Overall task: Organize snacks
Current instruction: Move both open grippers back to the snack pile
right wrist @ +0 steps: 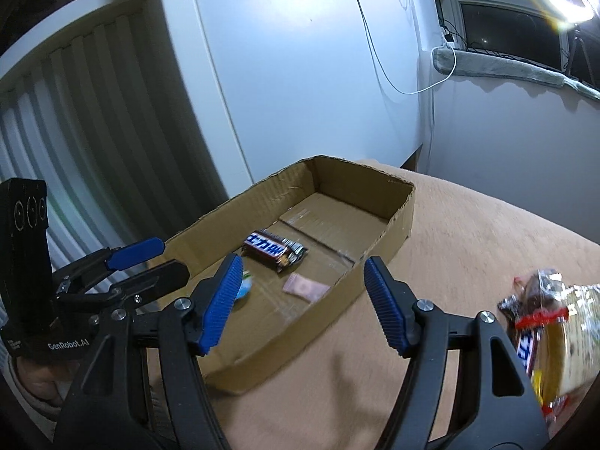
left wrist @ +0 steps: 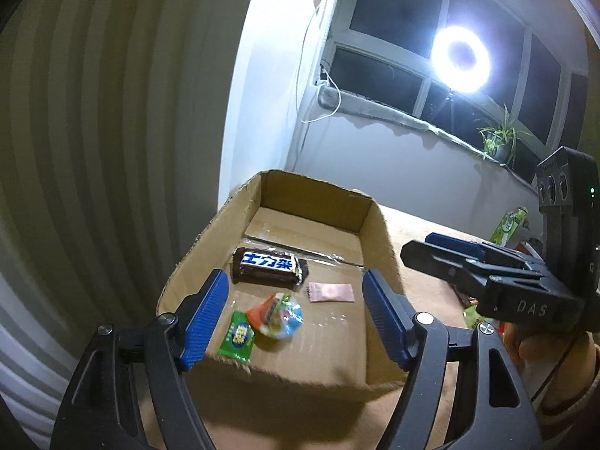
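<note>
A shallow cardboard box [left wrist: 378,232] [right wrist: 397,225] stands on a tan cloth-covered table [right wrist: 468,247]. Inside lie a brown Snickers bar [left wrist: 268,266] [right wrist: 273,249], a pink sachet [left wrist: 330,292] [right wrist: 303,287], a round colourful candy [left wrist: 277,315] and a green packet [left wrist: 237,339]. My left gripper [left wrist: 296,318] is open and empty above the box's near end; it also shows in the right wrist view [right wrist: 150,262]. My right gripper [right wrist: 302,303] is open and empty over the box's near right wall; it also shows in the left wrist view [left wrist: 423,245].
A pile of wrapped snacks [right wrist: 551,333] lies on the table at the right. A green carton [left wrist: 508,225] stands at the far right. A wall, a ribbed panel [left wrist: 93,150], a window sill with a plant [left wrist: 498,142] and a ring light [left wrist: 459,60] lie behind.
</note>
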